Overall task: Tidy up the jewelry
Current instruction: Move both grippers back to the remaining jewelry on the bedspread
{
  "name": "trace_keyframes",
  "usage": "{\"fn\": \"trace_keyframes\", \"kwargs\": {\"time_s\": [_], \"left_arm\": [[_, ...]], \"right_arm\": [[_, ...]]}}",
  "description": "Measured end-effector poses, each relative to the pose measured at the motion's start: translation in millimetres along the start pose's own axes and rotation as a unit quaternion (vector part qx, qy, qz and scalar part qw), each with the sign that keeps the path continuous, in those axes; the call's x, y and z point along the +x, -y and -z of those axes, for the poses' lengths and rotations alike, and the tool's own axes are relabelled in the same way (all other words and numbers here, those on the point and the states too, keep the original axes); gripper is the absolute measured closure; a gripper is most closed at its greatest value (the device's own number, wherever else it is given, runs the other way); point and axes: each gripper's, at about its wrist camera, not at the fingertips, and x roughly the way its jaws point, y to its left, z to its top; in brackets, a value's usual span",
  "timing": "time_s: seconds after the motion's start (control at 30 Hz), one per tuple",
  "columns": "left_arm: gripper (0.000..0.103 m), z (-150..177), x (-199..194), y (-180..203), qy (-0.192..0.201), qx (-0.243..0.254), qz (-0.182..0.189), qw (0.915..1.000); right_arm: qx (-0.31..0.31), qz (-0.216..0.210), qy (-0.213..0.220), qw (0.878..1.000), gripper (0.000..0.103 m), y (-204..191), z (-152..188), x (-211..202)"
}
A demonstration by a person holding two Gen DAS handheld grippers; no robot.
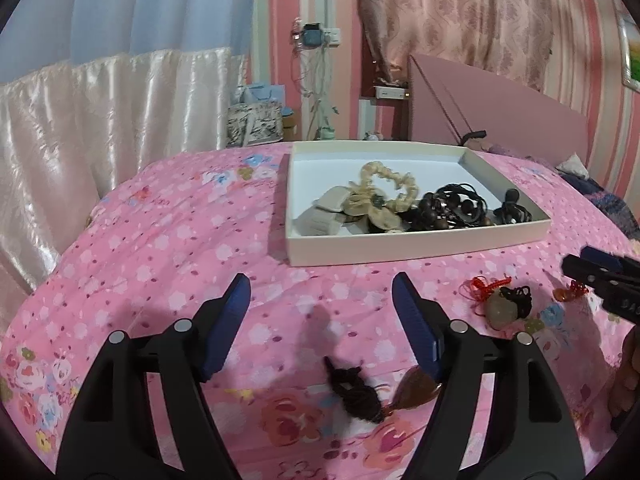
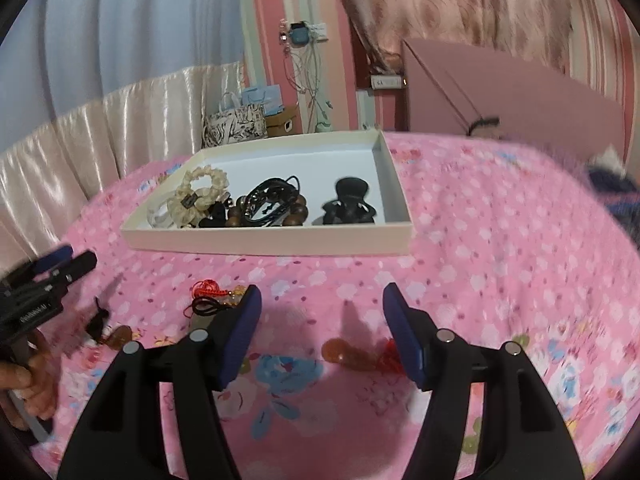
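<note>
A shallow white box (image 1: 416,246) (image 2: 264,245) on the pink bedspread holds a cream scrunchie (image 1: 386,184) (image 2: 198,192), dark bead bracelets (image 1: 444,212) (image 2: 276,208), grey pieces (image 1: 324,216) and a black hair claw (image 2: 350,202). My left gripper (image 1: 321,294) is open and empty above a dark cord pendant with an amber stone (image 1: 372,396) (image 2: 116,334). My right gripper (image 2: 322,304) is open and empty above an amber pendant with red cord (image 2: 352,354). A pale stone pendant with red and black cords (image 1: 500,306) (image 2: 212,300) lies between the grippers.
The flowered pink bedspread (image 1: 180,248) covers the bed. Pale satin curtains (image 1: 100,120) hang at the left. A pink headboard (image 1: 500,112) stands at the back right. Bags (image 2: 236,120) and a cardboard box stand behind the bed. My right gripper shows in the left wrist view (image 1: 600,276).
</note>
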Motion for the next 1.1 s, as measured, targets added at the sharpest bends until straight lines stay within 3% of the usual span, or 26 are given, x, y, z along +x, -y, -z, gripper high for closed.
{"fn": "trace_keyframes", "kwargs": {"time_s": [0.07, 0.2, 0.37, 0.5, 0.57, 0.8, 0.93, 1.1], "left_arm": [[0.030, 1, -7, -11, 0.000, -0.002, -0.004, 1.0000], [0.030, 5, -18, -35, -0.006, 0.007, -0.018, 0.9998], [0.029, 12, -13, -65, -0.023, -0.010, -0.035, 0.9991], [0.026, 15, -7, -77, -0.037, -0.032, -0.021, 0.9986], [0.020, 14, -6, -79, -0.037, -0.032, -0.022, 0.9986], [0.016, 7, -13, -92, -0.029, -0.038, -0.021, 0.9987], [0.016, 14, -14, -61, -0.038, 0.012, 0.019, 0.9990], [0.016, 22, -6, -5, -0.062, 0.065, 0.047, 0.9948]], "right_arm": [[0.007, -0.002, -0.008, 1.000, 0.040, 13, 3, -6], [0.008, 0.043, -0.008, 0.999, 0.040, 54, 7, -32], [0.016, 0.058, -0.039, 0.997, 0.040, 83, 13, -27], [-0.001, 0.029, -0.048, 0.998, 0.040, 65, 13, -18], [-0.025, 0.031, -0.053, 0.998, 0.040, 53, 12, -13], [-0.041, 0.032, -0.069, 0.996, 0.040, 34, 13, 5], [-0.037, 0.036, -0.078, 0.996, 0.042, 34, 13, 9], [-0.041, 0.039, -0.099, 0.994, 0.062, 33, 14, 19]]}}
